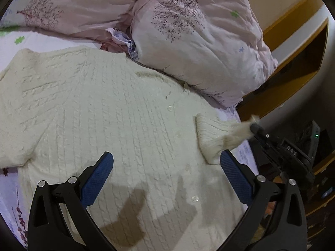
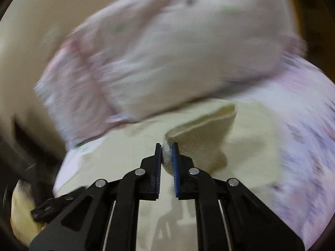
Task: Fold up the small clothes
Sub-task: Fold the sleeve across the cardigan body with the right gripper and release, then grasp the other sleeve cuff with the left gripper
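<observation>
On the left of the left wrist view we see one sleeve (image 1: pixel 18 108) of the cream cable-knit cardigan (image 1: pixel 117 113) spread flat on the bed (image 1: pixel 8 192), whose sheet is pale with a purple flower print. The cardigan lies front up across the middle of the bed, with clear buttons (image 1: pixel 170 108) running down its closure. Above it, our left tongs (image 1: pixel 166 167) stand wide, the blue pads (image 1: pixel 98 179) well apart, gripping nothing; their shadow falls on the knit below. Behind the cardigan, a pink flowered duvet (image 1: pixel 69 6) and a pillow (image 1: pixel 199 48) are bunched, the pillow touching the cardigan's neckline. Further right, the other sleeve (image 1: pixel 213 133) is lifted off the bed at its cuff, and our right tongs (image 1: pixel 254 128) pinch that cuff. In the blurred right wrist view, the right tongs (image 2: pixel 166 153) are nearly closed, with the ribbed cuff (image 2: pixel 166 154) clamped between their pads and the sleeve (image 2: pixel 201 133) folded over behind them, above the cardigan's body (image 2: pixel 125 152).
</observation>
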`<state>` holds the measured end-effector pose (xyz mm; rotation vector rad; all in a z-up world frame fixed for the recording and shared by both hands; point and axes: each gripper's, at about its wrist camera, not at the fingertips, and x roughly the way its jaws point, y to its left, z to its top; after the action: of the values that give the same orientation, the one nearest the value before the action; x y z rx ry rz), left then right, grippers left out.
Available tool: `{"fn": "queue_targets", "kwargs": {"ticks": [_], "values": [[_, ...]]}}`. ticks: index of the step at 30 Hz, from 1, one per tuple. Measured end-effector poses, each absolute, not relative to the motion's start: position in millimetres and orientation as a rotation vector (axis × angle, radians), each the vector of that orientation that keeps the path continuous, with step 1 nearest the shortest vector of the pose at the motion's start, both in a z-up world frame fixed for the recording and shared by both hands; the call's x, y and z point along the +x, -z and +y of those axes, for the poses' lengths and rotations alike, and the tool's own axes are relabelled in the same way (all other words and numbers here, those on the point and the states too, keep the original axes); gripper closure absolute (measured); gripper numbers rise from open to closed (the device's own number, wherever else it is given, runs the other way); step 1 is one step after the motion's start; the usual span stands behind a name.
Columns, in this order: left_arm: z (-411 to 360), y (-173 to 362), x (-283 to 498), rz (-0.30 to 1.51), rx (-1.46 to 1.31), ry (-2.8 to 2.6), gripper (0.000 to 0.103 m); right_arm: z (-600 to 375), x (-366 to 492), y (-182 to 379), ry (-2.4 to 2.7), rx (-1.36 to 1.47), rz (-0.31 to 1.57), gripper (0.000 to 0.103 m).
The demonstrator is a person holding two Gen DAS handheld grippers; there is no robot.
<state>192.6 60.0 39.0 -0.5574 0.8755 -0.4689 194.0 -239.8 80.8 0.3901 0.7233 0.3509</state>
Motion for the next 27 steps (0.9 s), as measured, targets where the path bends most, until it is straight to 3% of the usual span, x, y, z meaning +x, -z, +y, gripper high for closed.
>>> {"fn": "queue_targets", "kwargs": {"ticks": [4,8,16,21,24,27], "values": [[68,-37,195,0.888,-0.632,0.463,0.002,-162,216,-66,-0.642,0.326,0.875,0.088],[67,-32,201,0.926,-0.683,0.462,0.01,-158,215,-58,-0.62,0.353,0.908,0.042],[51,-19,225,1.044,-0.69,0.367,0.024,-250,186,-71,-0.446,0.517,0.85,0.04],[45,-13,235,1.082,-0.657,0.307,0.029,-298,172,-48,-0.38,0.632,0.906,0.039],[37,-10,245,1.102,-0.656,0.315,0.046,-314,170,-24,-0.34,0.704,0.951,0.04],[29,-9,256,1.112,-0.622,0.318,0.09,-322,170,-8,-0.307,0.745,0.971,0.04]]}}
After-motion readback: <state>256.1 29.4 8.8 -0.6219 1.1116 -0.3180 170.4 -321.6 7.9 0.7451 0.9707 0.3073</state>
